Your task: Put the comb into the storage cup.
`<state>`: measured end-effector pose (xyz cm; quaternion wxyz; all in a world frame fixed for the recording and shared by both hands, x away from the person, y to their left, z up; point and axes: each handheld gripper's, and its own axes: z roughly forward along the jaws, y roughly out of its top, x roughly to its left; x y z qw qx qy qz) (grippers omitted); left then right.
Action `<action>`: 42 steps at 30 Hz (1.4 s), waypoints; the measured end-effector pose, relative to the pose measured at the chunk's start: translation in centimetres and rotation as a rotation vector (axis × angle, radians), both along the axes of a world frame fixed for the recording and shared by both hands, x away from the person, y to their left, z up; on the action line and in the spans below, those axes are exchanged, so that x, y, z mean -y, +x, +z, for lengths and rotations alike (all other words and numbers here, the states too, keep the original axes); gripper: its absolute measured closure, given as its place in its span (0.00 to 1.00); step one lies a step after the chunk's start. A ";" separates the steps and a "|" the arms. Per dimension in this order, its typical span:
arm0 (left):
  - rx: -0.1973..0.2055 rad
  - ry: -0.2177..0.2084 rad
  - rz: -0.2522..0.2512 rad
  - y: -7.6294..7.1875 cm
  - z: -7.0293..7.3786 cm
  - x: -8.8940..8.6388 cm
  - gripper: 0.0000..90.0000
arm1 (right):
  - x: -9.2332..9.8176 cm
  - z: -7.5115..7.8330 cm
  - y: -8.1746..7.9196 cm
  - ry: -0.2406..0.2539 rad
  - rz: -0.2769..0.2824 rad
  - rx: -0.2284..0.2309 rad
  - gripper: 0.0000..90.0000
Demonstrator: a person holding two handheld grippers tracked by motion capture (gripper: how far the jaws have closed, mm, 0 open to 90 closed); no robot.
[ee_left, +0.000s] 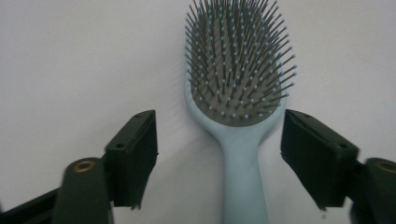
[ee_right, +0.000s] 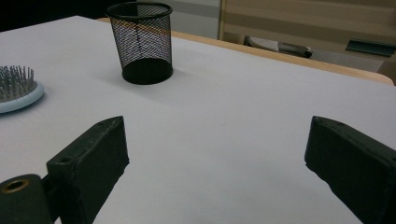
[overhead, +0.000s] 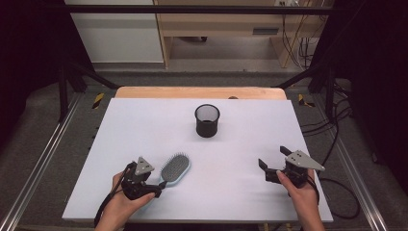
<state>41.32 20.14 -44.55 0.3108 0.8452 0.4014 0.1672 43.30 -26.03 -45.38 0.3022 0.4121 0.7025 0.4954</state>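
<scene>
Left side first. I had the left gripper low at the near-left of the white table, jaws spread wide. The hairbrush lay flat on the table, bristles up, right ahead of it. In the left gripper view the pale blue handle ran up between the two jaws, nearer the right-hand one, touching neither as far as I could judge. The brush's long axis lined up with the gripper's own reach: handle toward me, head pointing away and slightly rightward toward the cup. My read was that a close here would catch the handle just below the head.

Centre: the black mesh cup stood upright, well apart from the brush, and looked empty.

Right side: the right gripper was held just above the near-right table, jaws also spread, nothing between them. The left hand was plainly the nearer one to the brush.

Hard to make out: the handle's end was cut off at the bottom of the left gripper view and hidden under the gripper in the high view. I couldn't tell how high the jaws sat off the table.
</scene>
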 end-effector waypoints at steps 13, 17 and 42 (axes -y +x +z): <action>-0.048 0.013 -0.042 -0.3 -1.4 0.7 0.23 | -0.2 -0.1 0.0 -0.021 0.008 -0.005 0.07; -0.071 0.024 -0.048 -0.4 -1.7 0.9 0.30 | -0.4 -0.1 0.0 -0.028 0.012 -0.005 0.07; -0.093 0.075 -0.088 -0.2 -1.8 1.6 0.72 | -0.6 -0.1 0.1 -0.050 0.018 -0.007 0.07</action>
